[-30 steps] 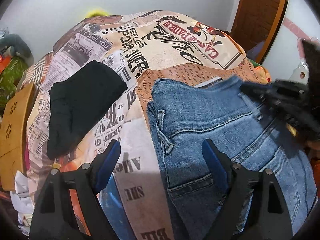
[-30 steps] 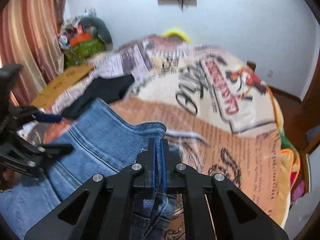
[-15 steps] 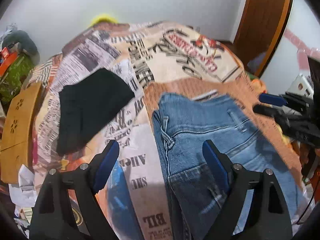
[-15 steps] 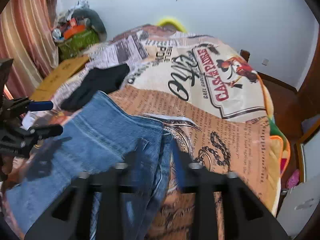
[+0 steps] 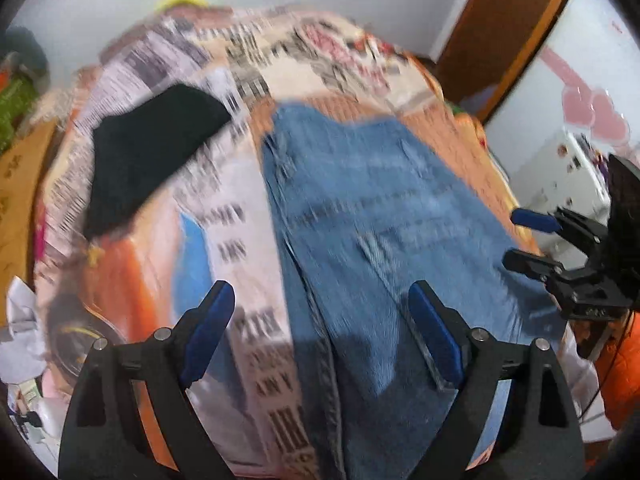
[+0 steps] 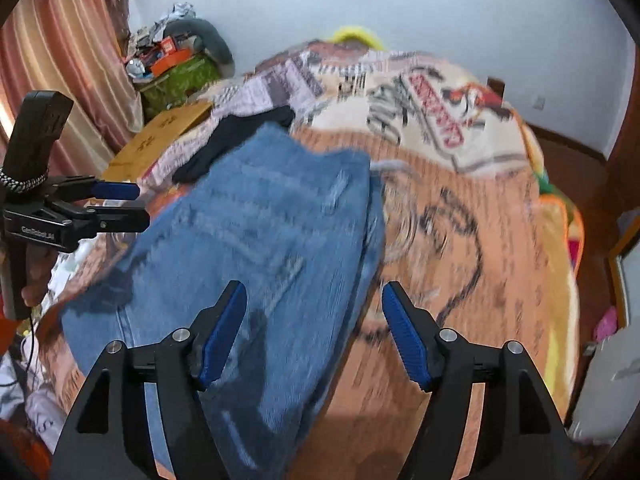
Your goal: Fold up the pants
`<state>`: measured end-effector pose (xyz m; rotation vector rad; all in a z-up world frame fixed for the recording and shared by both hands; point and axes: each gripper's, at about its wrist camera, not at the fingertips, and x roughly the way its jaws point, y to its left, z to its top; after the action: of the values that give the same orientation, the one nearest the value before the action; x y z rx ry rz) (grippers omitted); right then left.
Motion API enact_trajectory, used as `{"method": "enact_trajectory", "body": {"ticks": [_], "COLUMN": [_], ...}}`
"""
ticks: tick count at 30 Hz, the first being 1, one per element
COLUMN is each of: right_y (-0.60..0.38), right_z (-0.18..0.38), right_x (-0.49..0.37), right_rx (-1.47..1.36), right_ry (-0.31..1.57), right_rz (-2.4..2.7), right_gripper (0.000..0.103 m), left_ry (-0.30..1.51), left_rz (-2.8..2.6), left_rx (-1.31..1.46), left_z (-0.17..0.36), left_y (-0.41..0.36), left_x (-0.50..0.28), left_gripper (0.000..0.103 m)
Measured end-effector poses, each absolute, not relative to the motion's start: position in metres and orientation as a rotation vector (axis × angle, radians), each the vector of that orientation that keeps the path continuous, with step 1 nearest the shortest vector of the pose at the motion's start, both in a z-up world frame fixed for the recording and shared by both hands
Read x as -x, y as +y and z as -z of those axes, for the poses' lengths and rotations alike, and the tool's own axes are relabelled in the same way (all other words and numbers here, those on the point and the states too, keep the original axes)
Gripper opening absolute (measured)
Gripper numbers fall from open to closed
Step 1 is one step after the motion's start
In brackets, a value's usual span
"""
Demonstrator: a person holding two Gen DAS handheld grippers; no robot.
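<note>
Blue jeans lie flat on the printed bedspread, waist end away from me; they also show in the right wrist view. My left gripper is open and empty, held above the jeans' left edge. My right gripper is open and empty, held above the jeans' right edge. Each gripper appears in the other's view: the right one at the jeans' right side, the left one at their left side. Both views are blurred by motion.
A folded black garment lies on the bed left of the jeans, also in the right wrist view. A wooden board and a clutter pile stand by the curtain. A wooden door is at the right.
My right gripper let go of the jeans' corner and opened. Both grippers have drawn back toward the near end of the bed. The jeans now lie flat.
</note>
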<state>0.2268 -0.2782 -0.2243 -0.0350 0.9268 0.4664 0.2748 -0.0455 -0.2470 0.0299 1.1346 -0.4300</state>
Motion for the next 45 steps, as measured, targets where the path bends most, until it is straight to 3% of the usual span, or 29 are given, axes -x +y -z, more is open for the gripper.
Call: {"method": "enact_trajectory", "body": {"ticks": [11, 19, 21, 23, 25, 28, 32, 45], "right_y": [-0.297, -0.280, -0.277, -0.278, -0.281, -0.283, -0.274, -0.231], "right_z": [0.273, 0.280, 0.280, 0.280, 0.277, 0.269, 0.255, 0.167], "right_x": [-0.261, -0.282, -0.286, -0.289, -0.288, -0.285, -0.273, -0.262], "right_rx": [-0.250, -0.292, -0.282, -0.279, -0.279, -0.260, -0.197, -0.098], "right_ry": [1.090, 1.094, 1.088, 1.083, 1.069, 1.048, 1.006, 0.800], "right_rz": [-0.568, -0.645, -0.649, -0.643, -0.632, -0.622, -0.614, -0.673], "right_gripper": [0.068, 0.068, 0.064, 0.055, 0.040, 0.033, 0.028, 0.024], "left_ry": [1.269, 1.302, 1.289, 1.275, 1.252, 1.225, 1.160, 0.886], "left_rz": [0.543, 0.610, 0.608, 0.597, 0.590, 0.571, 0.569, 0.462], "left_rx": [0.059, 0.071, 0.069, 0.062, 0.051, 0.027, -0.002, -0.050], "left_z": [0.277, 0.286, 0.287, 0.285, 0.279, 0.271, 0.250, 0.151], "left_y": [-0.064, -0.075, -0.077, -0.077, -0.077, -0.077, -0.073, -0.025], "left_x": [-0.310, -0.338, -0.343, -0.343, -0.338, -0.331, -0.311, -0.273], "left_gripper": [0.092, 0.094, 0.091, 0.081, 0.073, 0.063, 0.051, 0.048]}}
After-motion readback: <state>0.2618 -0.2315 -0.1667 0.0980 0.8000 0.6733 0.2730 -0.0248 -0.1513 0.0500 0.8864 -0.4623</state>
